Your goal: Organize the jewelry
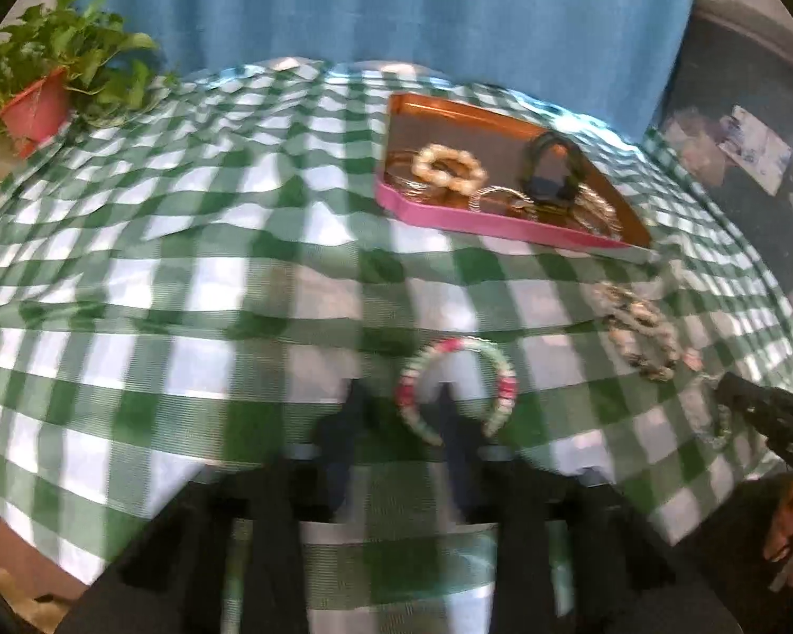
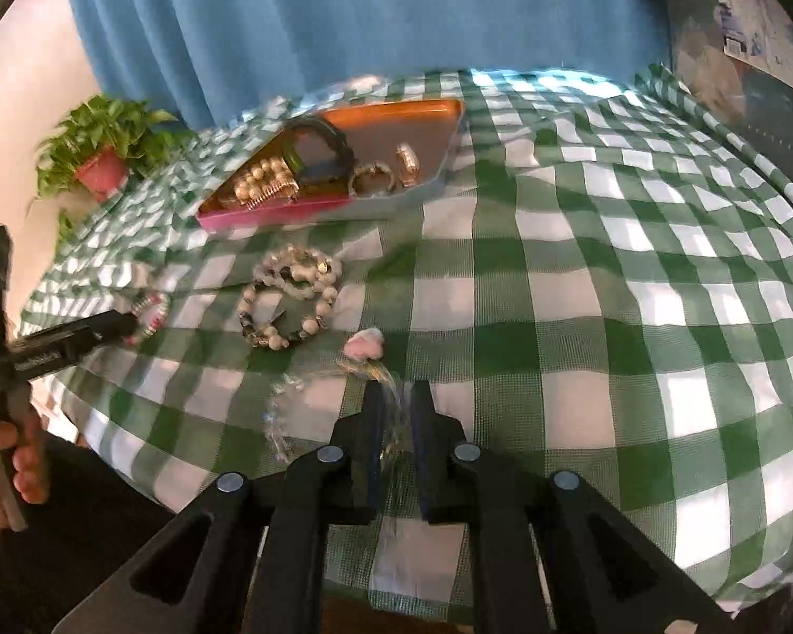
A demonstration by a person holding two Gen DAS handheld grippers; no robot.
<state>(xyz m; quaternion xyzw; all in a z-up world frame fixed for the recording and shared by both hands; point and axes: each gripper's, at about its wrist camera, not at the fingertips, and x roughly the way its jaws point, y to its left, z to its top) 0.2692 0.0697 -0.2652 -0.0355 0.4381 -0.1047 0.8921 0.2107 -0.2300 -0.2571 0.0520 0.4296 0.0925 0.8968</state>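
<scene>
- My left gripper [image 1: 399,401] is spread apart around one side of the pink-green beaded bracelet [image 1: 457,388].
- My right gripper [image 2: 396,401] is clamped on the clear bracelet [image 2: 291,412].
- Pink tray [image 2: 269,217] sits beyond on the counter [image 2: 608,290].

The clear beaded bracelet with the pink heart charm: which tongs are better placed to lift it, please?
Right. The right tongs already straddle the clear beaded bracelet with the pink heart charm; the left tongs sit at the pink-and-green beaded bracelet.

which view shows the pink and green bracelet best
The left wrist view: the pink and green bracelet lies close, just ahead of the left tongs, though blurred. The right wrist view shows only part of it, far off behind those tongs.
</scene>
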